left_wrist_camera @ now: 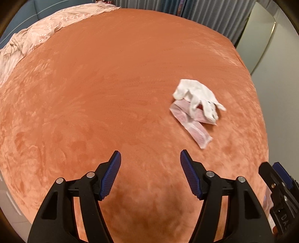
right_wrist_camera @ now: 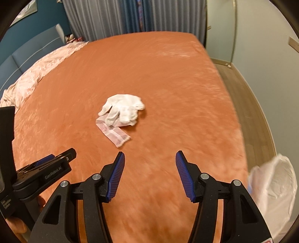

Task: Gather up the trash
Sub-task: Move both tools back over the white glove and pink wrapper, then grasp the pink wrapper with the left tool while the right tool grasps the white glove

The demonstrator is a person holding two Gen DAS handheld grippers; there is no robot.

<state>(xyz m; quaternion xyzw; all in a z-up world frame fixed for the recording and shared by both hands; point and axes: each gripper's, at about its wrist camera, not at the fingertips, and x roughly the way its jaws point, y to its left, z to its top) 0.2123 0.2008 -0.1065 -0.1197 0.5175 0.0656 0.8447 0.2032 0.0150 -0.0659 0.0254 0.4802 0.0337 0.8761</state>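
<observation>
A white glove [left_wrist_camera: 198, 97] lies on an orange bedspread [left_wrist_camera: 112, 84], on top of a pale pink-and-white wrapper strip [left_wrist_camera: 194, 129]. My left gripper [left_wrist_camera: 150, 158] is open and empty, above the bed, with the trash ahead to its right. In the right wrist view the glove [right_wrist_camera: 123, 110] and the wrapper [right_wrist_camera: 114, 135] lie ahead and slightly left of my right gripper [right_wrist_camera: 149, 158], which is open and empty. The left gripper [right_wrist_camera: 48, 168] shows at the left of that view. The right gripper's body [left_wrist_camera: 280, 188] shows at the right edge of the left wrist view.
A white plastic bag [right_wrist_camera: 274, 190] hangs at the lower right, beside the bed's edge. A crumpled pink quilt [left_wrist_camera: 37, 33] lies at the far left of the bed. Grey curtains [right_wrist_camera: 130, 16] hang behind, and wooden floor [right_wrist_camera: 248, 104] runs along the right.
</observation>
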